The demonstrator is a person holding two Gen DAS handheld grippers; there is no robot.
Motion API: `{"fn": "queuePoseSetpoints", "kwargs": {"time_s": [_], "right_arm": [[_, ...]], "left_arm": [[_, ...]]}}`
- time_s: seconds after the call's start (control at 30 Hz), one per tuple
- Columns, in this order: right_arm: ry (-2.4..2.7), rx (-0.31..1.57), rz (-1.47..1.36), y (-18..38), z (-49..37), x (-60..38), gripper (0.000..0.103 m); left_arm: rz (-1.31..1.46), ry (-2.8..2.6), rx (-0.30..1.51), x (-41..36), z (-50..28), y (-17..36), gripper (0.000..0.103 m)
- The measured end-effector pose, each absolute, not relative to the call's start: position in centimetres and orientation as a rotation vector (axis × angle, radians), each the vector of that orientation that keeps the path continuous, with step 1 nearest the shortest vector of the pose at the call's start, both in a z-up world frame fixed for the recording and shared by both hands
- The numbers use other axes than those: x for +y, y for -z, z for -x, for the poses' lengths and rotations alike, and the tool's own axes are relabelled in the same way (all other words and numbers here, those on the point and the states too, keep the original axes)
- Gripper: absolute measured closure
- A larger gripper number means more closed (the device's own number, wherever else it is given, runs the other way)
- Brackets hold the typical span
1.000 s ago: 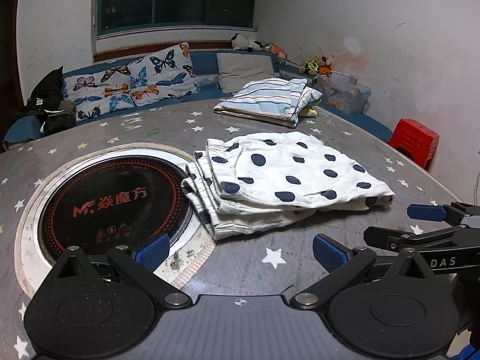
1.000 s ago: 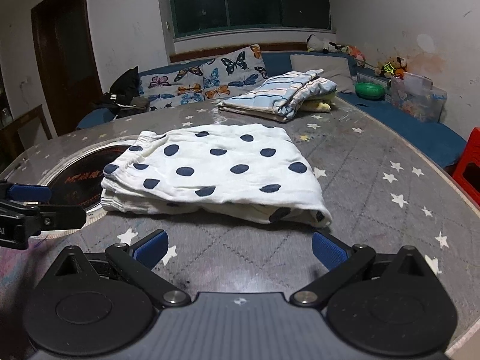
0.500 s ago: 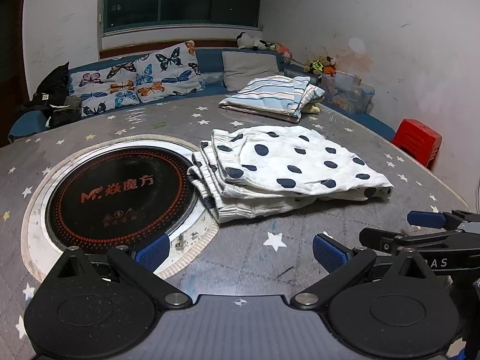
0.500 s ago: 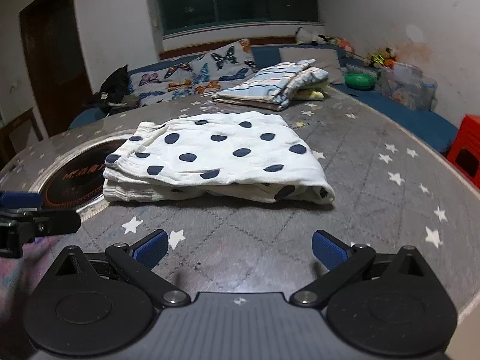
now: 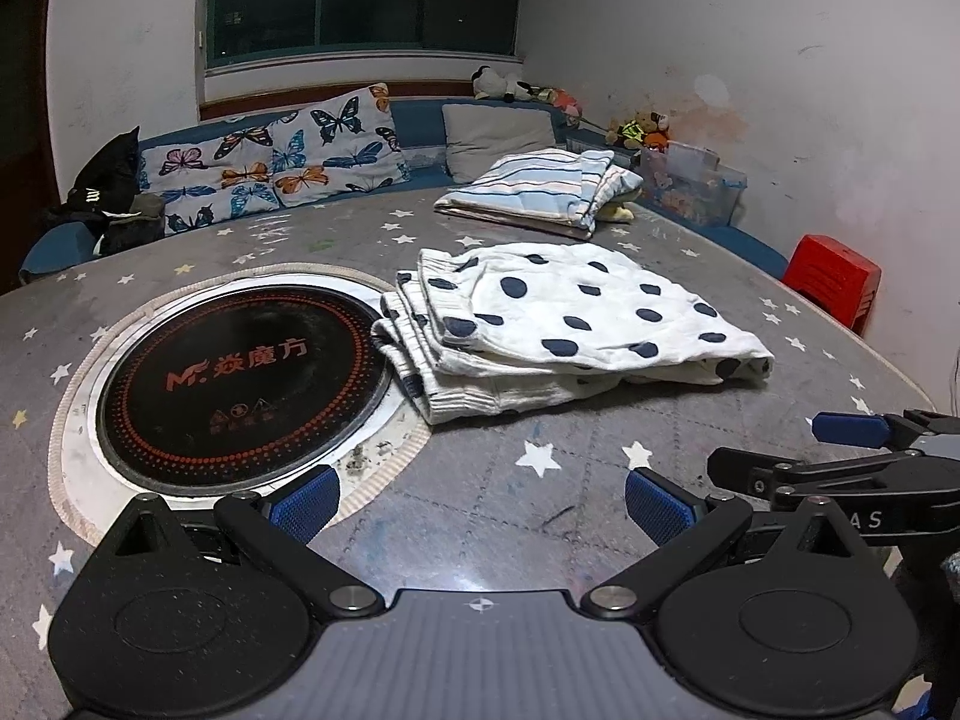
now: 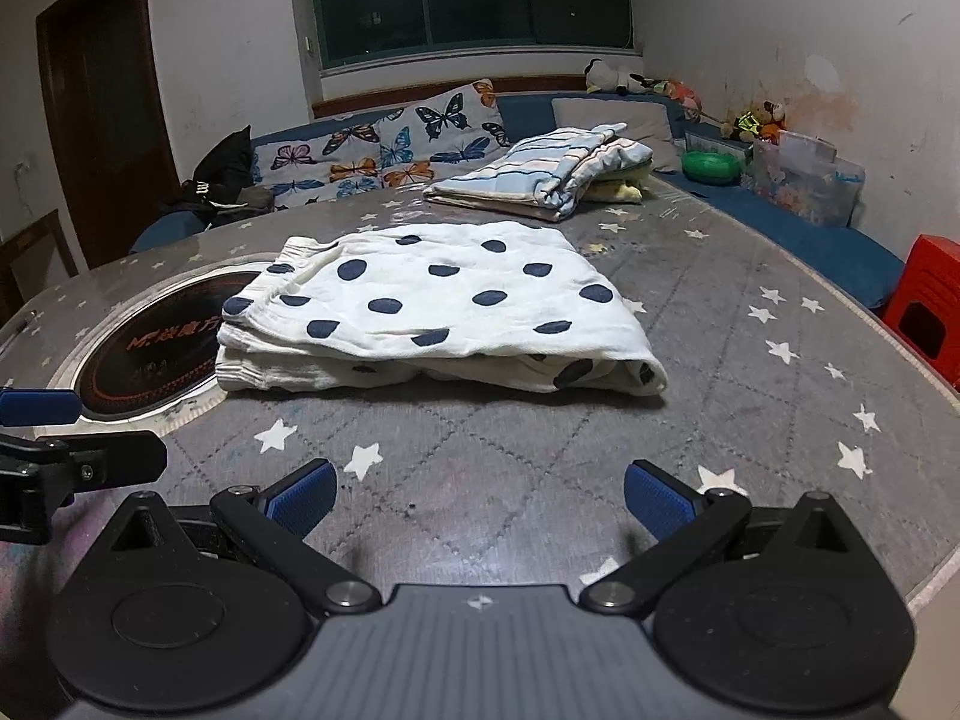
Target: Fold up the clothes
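One folded polka-dot garment [image 5: 576,324] is laid on the tabletop [image 5: 510,498], beside one round hotplate [image 5: 240,366]; one striped folded pile [image 5: 540,192] is seen behind. Both the left hand-held gripper [image 5: 480,498] and right hand-held gripper [image 6: 480,495] are spread wide, nothing held or touched.

Red stool [image 6: 927,312] cut off at right edge, induction cooktop [image 6: 156,342] partly hidden behind polka-dot garment [image 6: 432,306], toys in clear plastic bin [image 5: 690,186] too small to identify

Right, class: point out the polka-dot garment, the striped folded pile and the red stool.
polka-dot garment [image 6: 444,300], right wrist view, top layer.
striped folded pile [image 6: 540,174], right wrist view, upper surface.
red stool [image 5: 831,276], left wrist view, top.
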State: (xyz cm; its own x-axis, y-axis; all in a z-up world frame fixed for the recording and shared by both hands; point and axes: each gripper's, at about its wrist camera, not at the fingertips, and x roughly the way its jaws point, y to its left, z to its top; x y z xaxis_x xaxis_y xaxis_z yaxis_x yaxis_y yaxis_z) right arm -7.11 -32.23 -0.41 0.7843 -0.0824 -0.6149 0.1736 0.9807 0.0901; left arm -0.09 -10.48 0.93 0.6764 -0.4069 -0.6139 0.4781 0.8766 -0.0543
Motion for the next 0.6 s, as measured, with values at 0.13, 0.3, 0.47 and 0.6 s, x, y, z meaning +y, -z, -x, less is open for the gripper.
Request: {"fn": "queuePoseSetpoints", "kwargs": {"time_s": [0.13,0.3,0.47,0.6], "right_arm": [[0.148,0.661,-0.146,0.57,7.3,-32.32,0.0],[0.153,0.662,-0.146,0.62,7.37,-32.37,0.0],[0.149,0.667,-0.143,0.73,7.23,-32.18,0.0],[0.15,0.671,-0.14,0.85,7.16,-32.14,0.0]], "left_arm": [[-0.123,0.502,0.66,-10.73,0.23,-0.86,0.0],[-0.125,0.507,0.655,-10.75,0.29,-0.92,0.0],[-0.132,0.505,0.656,-10.94,0.22,-0.79,0.0],[-0.136,0.502,0.657,-11.04,0.14,-0.71,0.0]]}}
